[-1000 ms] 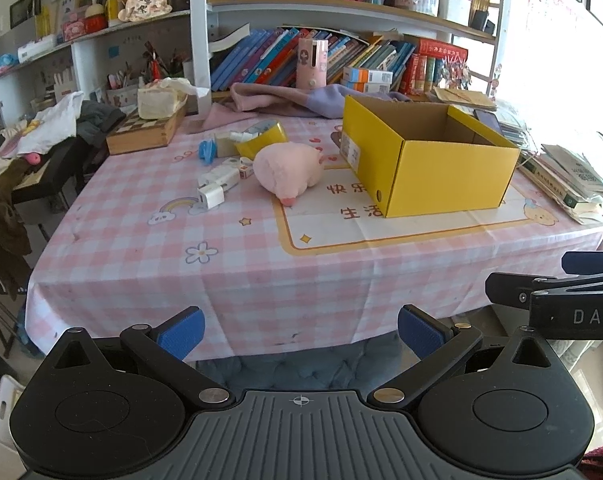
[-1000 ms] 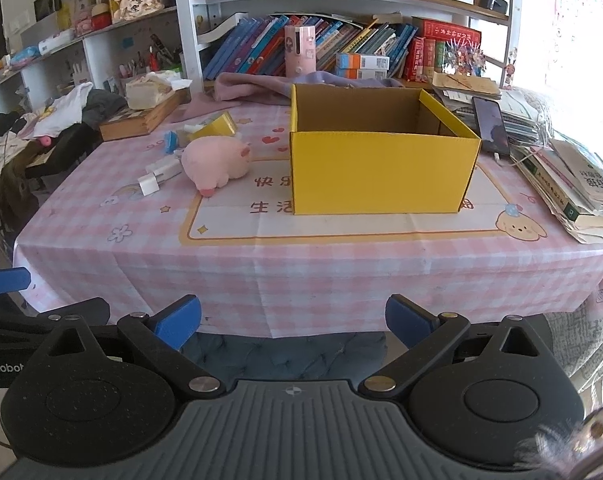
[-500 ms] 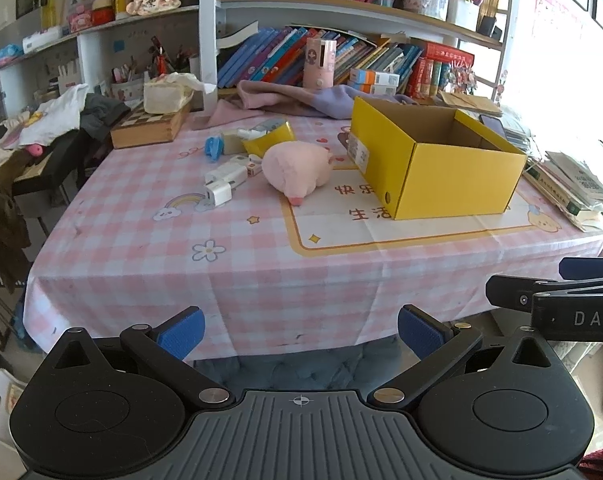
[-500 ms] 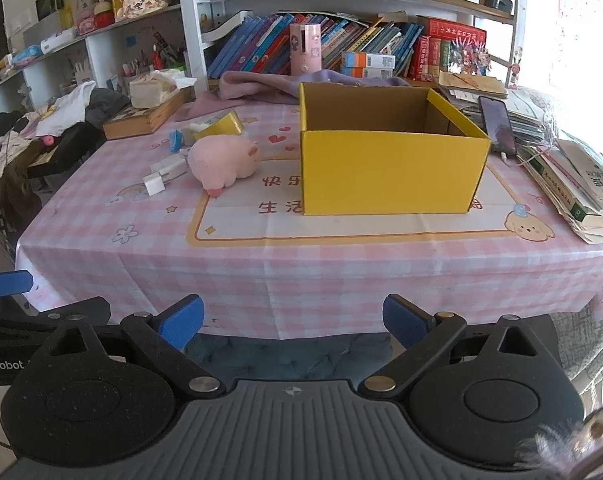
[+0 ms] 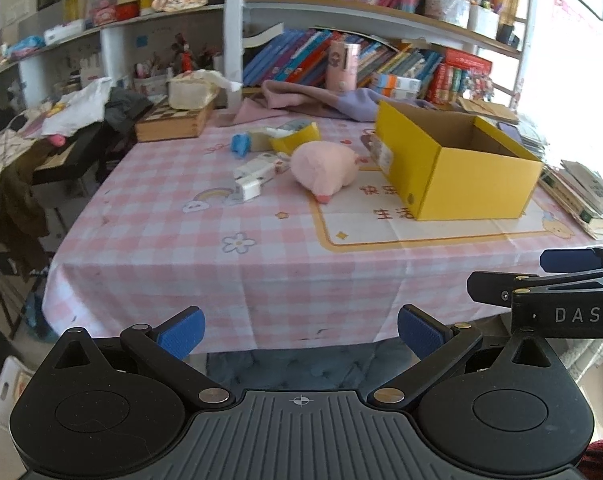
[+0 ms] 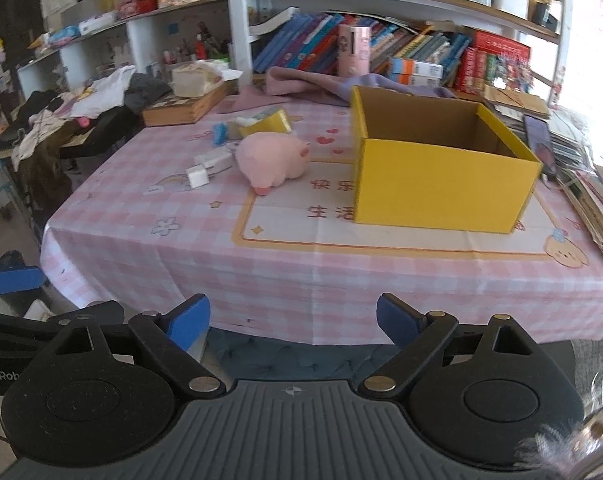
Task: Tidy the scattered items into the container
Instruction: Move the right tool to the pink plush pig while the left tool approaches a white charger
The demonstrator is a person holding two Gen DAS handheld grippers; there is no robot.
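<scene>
Yellow box (image 6: 441, 188) open-topped, bare cloth before it; left tool (image 5: 299, 334) wide, empty; right tool (image 6: 292, 318) closing, empty.

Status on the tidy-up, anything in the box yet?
Done: nothing; the part of the yellow box visible looks empty. In hand: nothing, left tongs open, right tongs closing on air. Left: pink plush, white charger, yellow packet, blue item.

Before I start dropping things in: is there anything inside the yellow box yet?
The yellow box stands open-topped. Only bare brown cardboard inner walls show, with nothing sticking up above them. The near wall covers its floor in both views, so something flat or low could lie there unseen.
</scene>
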